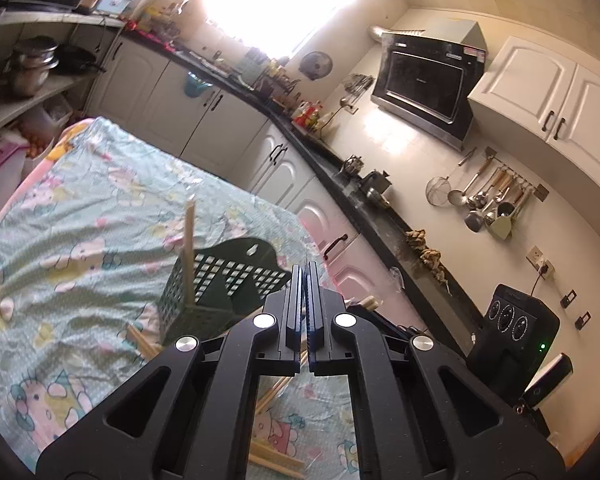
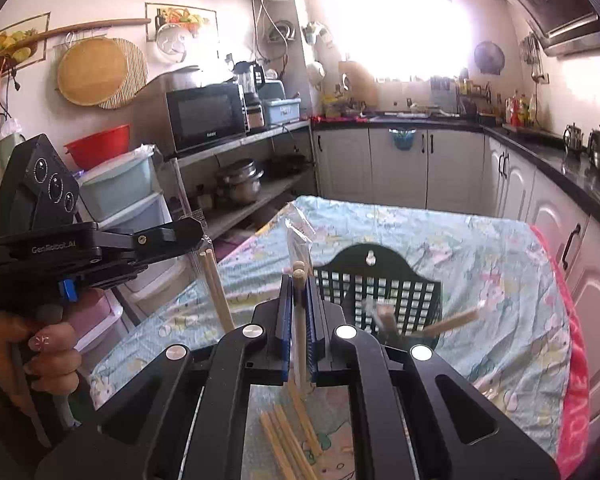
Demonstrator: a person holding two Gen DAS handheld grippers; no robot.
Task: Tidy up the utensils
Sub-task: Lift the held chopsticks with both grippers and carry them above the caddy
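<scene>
A dark green lattice utensil basket (image 1: 216, 284) stands on the cartoon-print tablecloth (image 1: 80, 208), with one wooden chopstick (image 1: 188, 252) upright in it. My left gripper (image 1: 305, 276) is shut, just right of the basket; whether it pinches the clear wrapper is unclear. In the right wrist view my right gripper (image 2: 299, 292) is shut on a pair of wooden chopsticks (image 2: 299, 312) inside a clear plastic sleeve (image 2: 298, 236), near the basket (image 2: 374, 292). The left gripper (image 2: 172, 236) shows at the left, beside another upright chopstick pair (image 2: 216, 288). Loose chopsticks (image 2: 288, 436) lie on the cloth below.
Chopsticks (image 2: 452, 322) lean blurred in the basket. A black counter (image 1: 380, 216) and white cabinets (image 1: 204, 120) run along the right. Shelves with pots (image 2: 240, 184), a microwave (image 2: 206, 114) and plastic drawers (image 2: 120, 196) stand left of the table. More chopsticks (image 1: 276, 460) lie near the table's front.
</scene>
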